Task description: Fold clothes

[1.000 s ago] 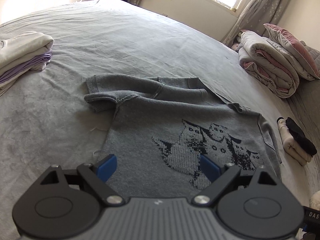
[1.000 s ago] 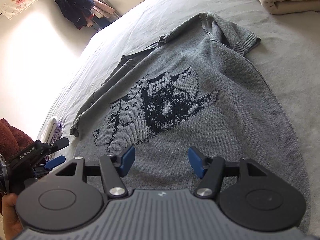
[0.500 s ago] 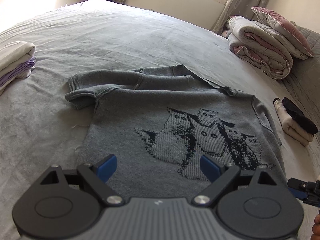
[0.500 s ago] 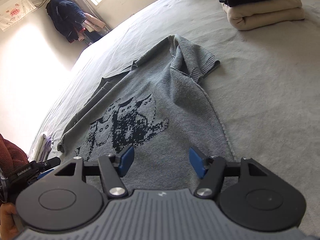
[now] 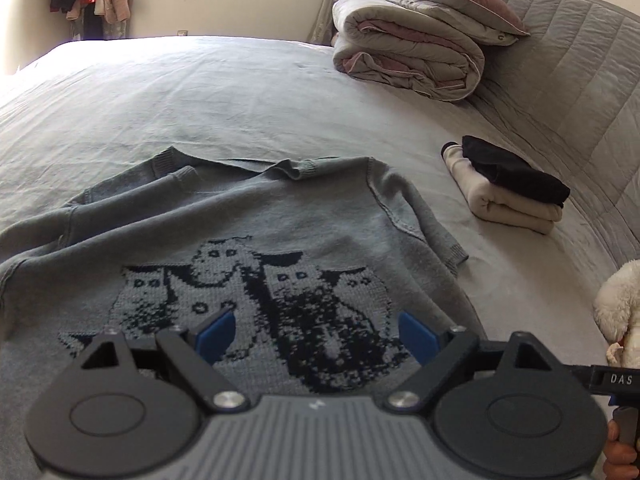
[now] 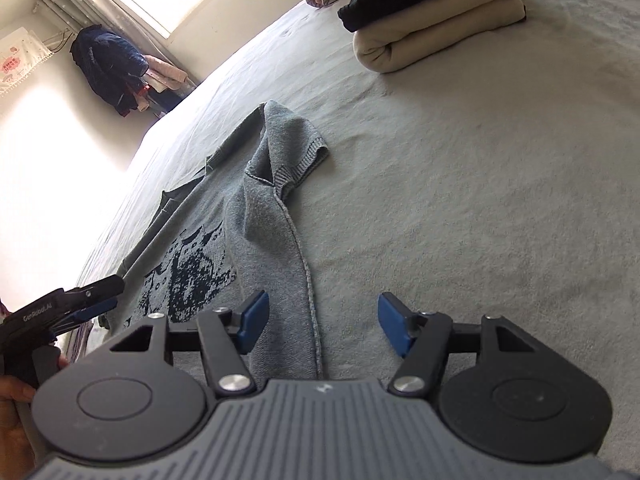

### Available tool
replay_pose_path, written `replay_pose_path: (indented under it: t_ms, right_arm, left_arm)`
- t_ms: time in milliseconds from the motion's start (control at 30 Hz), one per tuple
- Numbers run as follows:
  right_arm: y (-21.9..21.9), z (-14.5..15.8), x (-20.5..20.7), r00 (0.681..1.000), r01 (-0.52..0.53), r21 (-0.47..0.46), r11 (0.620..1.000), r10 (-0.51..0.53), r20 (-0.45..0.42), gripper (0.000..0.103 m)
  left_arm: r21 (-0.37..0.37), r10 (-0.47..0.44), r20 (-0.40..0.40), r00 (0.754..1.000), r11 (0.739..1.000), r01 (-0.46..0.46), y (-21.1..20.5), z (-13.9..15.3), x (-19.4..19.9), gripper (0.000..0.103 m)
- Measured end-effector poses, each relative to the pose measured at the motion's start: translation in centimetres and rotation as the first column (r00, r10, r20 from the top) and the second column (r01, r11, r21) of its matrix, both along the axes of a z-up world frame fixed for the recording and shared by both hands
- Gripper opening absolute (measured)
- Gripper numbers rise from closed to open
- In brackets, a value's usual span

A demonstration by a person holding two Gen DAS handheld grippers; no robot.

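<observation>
The left claw point(image 5: 316, 330) hangs spread wide over the grey sweater point(image 5: 328, 216), nothing between its blue pads. The sweater lies flat on the bed point(image 5: 240, 92), its dark animal pattern face up. Only the left wrist view shows the whole garment, both sleeves, plus the rolled quilt point(image 5: 408, 64) and a fluffy white toy point(image 5: 620, 308) at the right edge. The stack of folded clothes point(image 5: 508, 192) sits well apart to the right. The right claw point(image 6: 320, 322) is closing — pads not pressing, the sweater's side seam point(image 6: 308, 280) running beneath the gap. Only its view shows the wall poster point(image 6: 16, 60) and the left gripper from the side.
</observation>
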State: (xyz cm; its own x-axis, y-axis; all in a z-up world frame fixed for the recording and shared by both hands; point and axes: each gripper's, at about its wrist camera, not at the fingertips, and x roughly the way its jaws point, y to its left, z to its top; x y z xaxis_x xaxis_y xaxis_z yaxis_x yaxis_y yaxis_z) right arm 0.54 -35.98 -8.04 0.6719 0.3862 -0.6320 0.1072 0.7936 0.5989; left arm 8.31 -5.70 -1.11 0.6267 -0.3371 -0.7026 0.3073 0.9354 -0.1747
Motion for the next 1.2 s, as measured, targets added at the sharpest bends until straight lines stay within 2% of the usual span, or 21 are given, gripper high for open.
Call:
replay_pose_path:
  t_ms: [67,167,333,467,600,667,700,733,800,900,1000,1033,1067,1133,1200]
  right_arm:
    - [-0.1,0.0,0.0,1.000,-0.008,0.004,1.000,0.008,0.003,0.058]
    - [-0.3,-0.3,0.2,1.000,-0.018,0.025,1.000,0.018,-0.006,0.045]
    - [-0.9,-0.6,0.7,0.999,-0.039,0.069,0.997,0.040,-0.016,0.042]
    - [-1.4,-1.0,0.8,0.999,-0.037,0.109,0.993,0.040,-0.023,0.041]
    - [-1.4,-1.1,0.9,0.999,-0.043,0.118,0.992,0.046,-0.019,0.041]
    - [-1.3,-1.1,0.9,0.999,-0.048,0.120,0.992,0.050,-0.016,0.041]
    - [-1.3,-1.0,1.0,0.999,-0.050,0.121,0.991,0.052,-0.015,0.041]
    - [-1.2,-1.0,1.1,0.998,-0.052,0.122,0.991,0.054,-0.014,0.041]
    - [-1.0,-1.0,1.2,0.998,-0.057,0.126,0.990,0.060,-0.013,0.041]
    - [-0.6,-0.9,1.4,0.998,-0.064,0.131,0.989,0.067,-0.013,0.041]
    - [-0.3,-0.8,1.5,0.997,-0.068,0.131,0.989,0.070,-0.012,0.041]
    - [-0.2,-0.8,1.5,0.997,-0.071,0.128,0.989,0.073,-0.011,0.041]
    - [0.0,-0.7,1.4,0.997,-0.075,0.123,0.990,0.077,-0.011,0.041]
    - [0.3,-0.6,1.4,0.996,-0.082,0.114,0.990,0.084,-0.009,0.041]
    - [0.6,-0.6,1.4,0.996,-0.090,0.105,0.990,0.091,-0.008,0.041]
  left_arm:
    - [0.012,-0.042,0.015,0.999,0.999,0.041,-3.0,-0.1,0.7,0.085]
    - [0.019,-0.095,0.023,0.995,0.995,0.094,-6.9,-0.2,1.9,0.082]
    - [0.023,-0.147,0.010,0.989,0.989,0.147,-12.2,-0.8,4.1,0.074]
    - [0.061,-0.115,-0.017,0.993,0.991,0.116,-14.7,-2.2,6.2,0.072]
    - [0.086,-0.041,-0.058,0.998,0.995,0.045,-15.6,-3.8,8.2,0.058]
    - [0.066,-0.007,-0.085,0.996,0.998,0.013,-15.4,-4.4,9.0,0.045]
    - [0.054,0.009,-0.094,0.995,0.999,-0.004,-15.2,-4.6,9.3,0.030]
    - [0.037,0.016,-0.098,0.995,0.999,-0.013,-14.9,-4.5,9.6,0.017]
    - [-0.023,0.012,-0.109,0.994,1.000,-0.014,-14.2,-4.2,10.0,0.014]
    - [-0.170,0.011,-0.119,0.993,0.985,-0.032,-12.4,-3.3,10.5,0.013]
    - [-0.321,0.031,-0.136,0.990,0.944,-0.074,-9.8,-2.5,11.0,0.011]
    - [-0.369,0.037,-0.141,0.989,0.925,-0.087,-8.8,-2.3,11.1,0.002]
    - [-0.413,0.042,-0.145,0.989,0.905,-0.099,-7.9,-2.2,11.1,0.001]
    - [-0.462,0.066,-0.148,0.987,0.877,-0.128,-6.1,-2.1,11.1,0.001]
    - [-0.461,0.089,-0.153,0.984,0.875,-0.151,-4.8,-2.4,11.1,0.001]
